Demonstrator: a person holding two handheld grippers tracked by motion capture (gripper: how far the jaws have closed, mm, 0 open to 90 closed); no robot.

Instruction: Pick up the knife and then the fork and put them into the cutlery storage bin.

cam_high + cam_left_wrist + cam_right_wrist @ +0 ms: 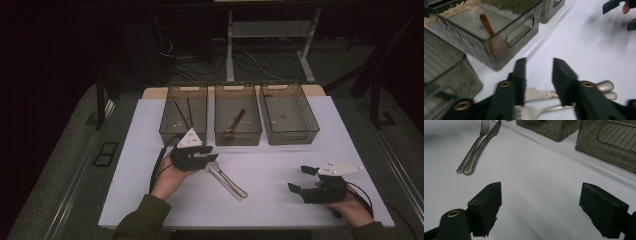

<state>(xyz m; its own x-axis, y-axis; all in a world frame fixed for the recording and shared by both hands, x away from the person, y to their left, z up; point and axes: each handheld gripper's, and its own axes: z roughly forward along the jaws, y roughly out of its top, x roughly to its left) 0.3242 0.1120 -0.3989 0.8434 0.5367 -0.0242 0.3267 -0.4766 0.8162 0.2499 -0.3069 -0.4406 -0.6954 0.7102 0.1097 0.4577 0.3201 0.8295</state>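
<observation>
A metal fork and knife (227, 182) lie side by side on the white tabletop (280, 160), left of centre. My left gripper (210, 153) is lowered over their head ends. In the left gripper view its jaws (539, 65) stand a small gap apart, astride the knife (540, 94) and the fork (529, 113), with no pad seen pressing on either. My right gripper (299, 179) rests near the table's front right, wide open and holding nothing (540, 192). Seen from the right gripper, the fork (477, 140) and knife (484, 145) lie far off to the upper left.
Three smoky clear bins stand in a row at the back: the left bin (182, 135) holds dark chopsticks (182, 114), the middle bin (237, 136) a brown wooden spoon (235, 124), and beside it stands the right bin (292, 136). Cables and table legs lie beyond on the floor.
</observation>
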